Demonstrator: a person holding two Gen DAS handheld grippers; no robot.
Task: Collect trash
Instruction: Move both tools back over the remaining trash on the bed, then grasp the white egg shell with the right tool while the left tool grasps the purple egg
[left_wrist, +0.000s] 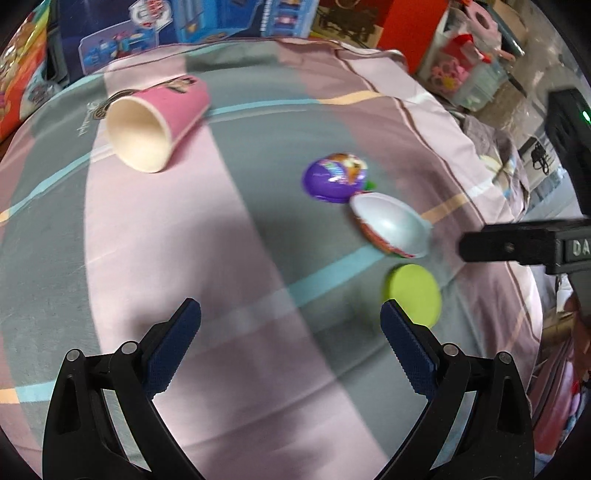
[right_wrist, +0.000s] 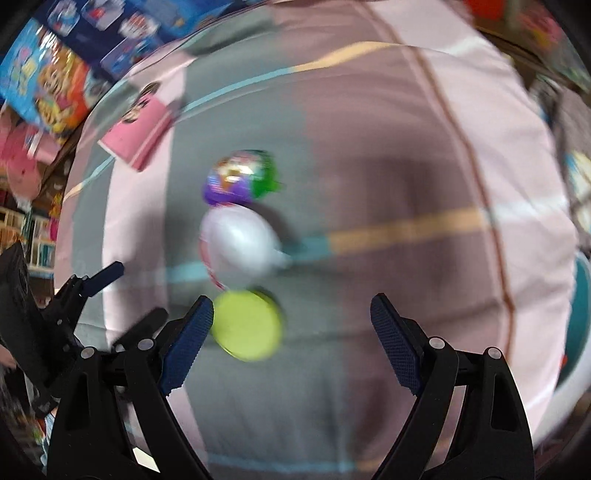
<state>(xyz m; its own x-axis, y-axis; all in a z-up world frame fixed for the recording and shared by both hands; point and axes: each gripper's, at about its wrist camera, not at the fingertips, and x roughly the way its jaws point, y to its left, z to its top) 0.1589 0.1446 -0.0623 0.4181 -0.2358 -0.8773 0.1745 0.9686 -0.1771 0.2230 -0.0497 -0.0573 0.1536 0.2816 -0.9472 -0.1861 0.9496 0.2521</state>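
Both hand-held grippers, left (left_wrist: 290, 334) and right (right_wrist: 291, 326), gaped wide and empty over the bed (left_wrist: 129, 258). The green lid (right_wrist: 246, 325) lay lower centre, touching the right one's inner finger; closing might flick it away

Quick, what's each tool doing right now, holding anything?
Left tool: open, holding nothing.
Right tool: open, holding nothing; green lid lies near its left finger.

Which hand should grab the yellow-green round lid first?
Probably the right gripper: it is open, and the yellow-green lid lies just beside its left fingertip. The left gripper is open too, but the lid sits off to its side.
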